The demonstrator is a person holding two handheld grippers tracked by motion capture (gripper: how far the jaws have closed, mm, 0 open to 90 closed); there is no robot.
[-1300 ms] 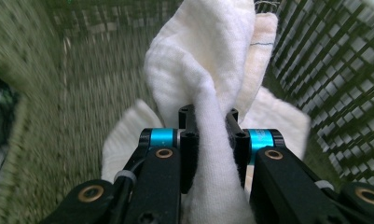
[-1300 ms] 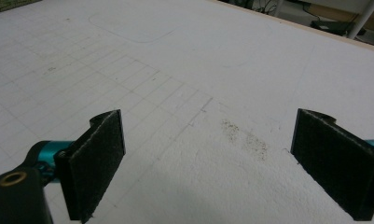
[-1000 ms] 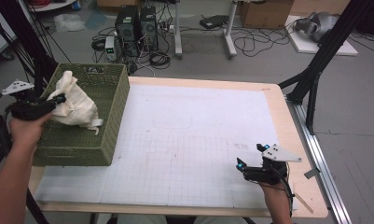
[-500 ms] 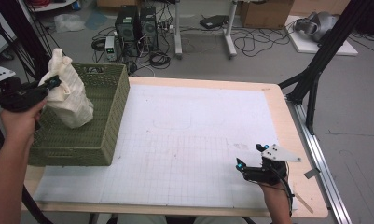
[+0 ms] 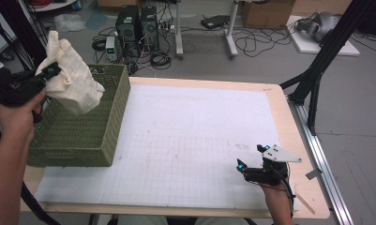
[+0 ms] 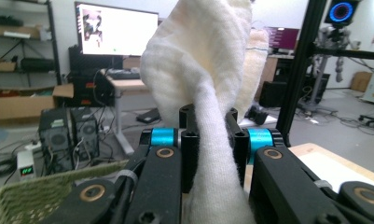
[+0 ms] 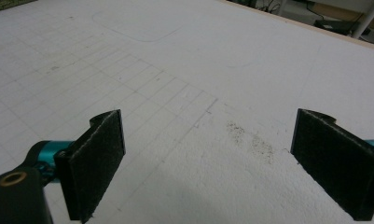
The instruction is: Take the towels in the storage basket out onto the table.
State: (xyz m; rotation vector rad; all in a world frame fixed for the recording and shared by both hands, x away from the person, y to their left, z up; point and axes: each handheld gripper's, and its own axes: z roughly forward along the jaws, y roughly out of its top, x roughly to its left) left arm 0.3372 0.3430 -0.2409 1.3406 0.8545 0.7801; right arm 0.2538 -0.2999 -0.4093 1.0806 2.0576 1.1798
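A cream-white cloth hangs in the air above the green woven basket at the table's left side. My left gripper is shut on the cloth, which bunches between its jaws and rises above them as the cloth in the left gripper view. A corner of the basket shows low at the left there. My right gripper rests low over the white gridded mat near the table's front right, its pads wide apart with nothing between them.
The wooden table's edge frames the mat. Behind the table on the floor are computer towers, cables and desk legs. A black stand leg rises at the table's right side.
My left gripper has lifted the cloth up out of the basket and higher above it. The right gripper has stayed where it was.
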